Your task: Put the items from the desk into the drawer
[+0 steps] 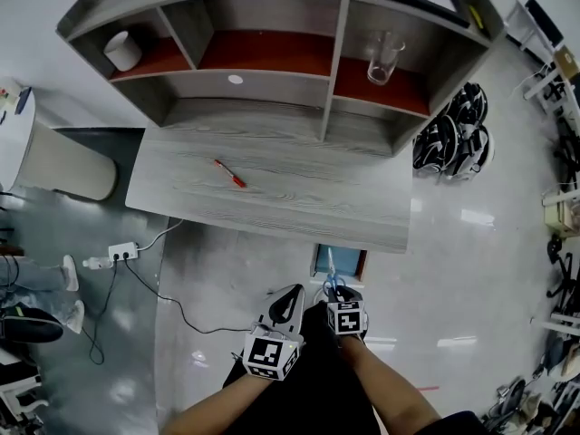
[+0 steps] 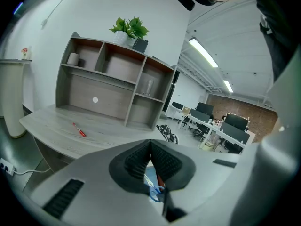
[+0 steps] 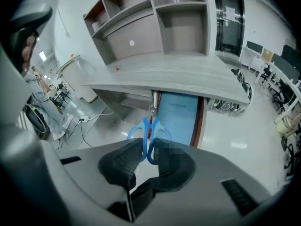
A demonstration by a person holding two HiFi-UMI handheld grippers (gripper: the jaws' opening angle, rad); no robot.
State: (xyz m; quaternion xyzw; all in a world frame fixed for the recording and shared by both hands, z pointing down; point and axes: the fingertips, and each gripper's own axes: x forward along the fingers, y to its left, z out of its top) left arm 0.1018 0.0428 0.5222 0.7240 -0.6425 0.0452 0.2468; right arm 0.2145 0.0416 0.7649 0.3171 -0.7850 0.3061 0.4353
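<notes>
A pair of blue-handled scissors (image 3: 146,132) is in my right gripper (image 3: 148,155), which is shut on the handles, blades pointing away toward the open drawer (image 3: 178,114) with its blue inside. From the head view the scissors (image 1: 333,282) hang just in front of the drawer (image 1: 319,263), under the desk's front edge, with the right gripper (image 1: 337,293) behind them. My left gripper (image 1: 288,301) is beside it on the left, shut and empty (image 2: 150,155). A red pen (image 1: 229,173) lies on the grey wooden desk (image 1: 299,198), left of middle.
A shelf unit (image 1: 272,80) stands at the back of the desk with a glass (image 1: 384,57) and a white roll (image 1: 122,50) in its compartments. On the floor are a power strip (image 1: 122,253) with cables at the left and dark bags (image 1: 453,134) at the right.
</notes>
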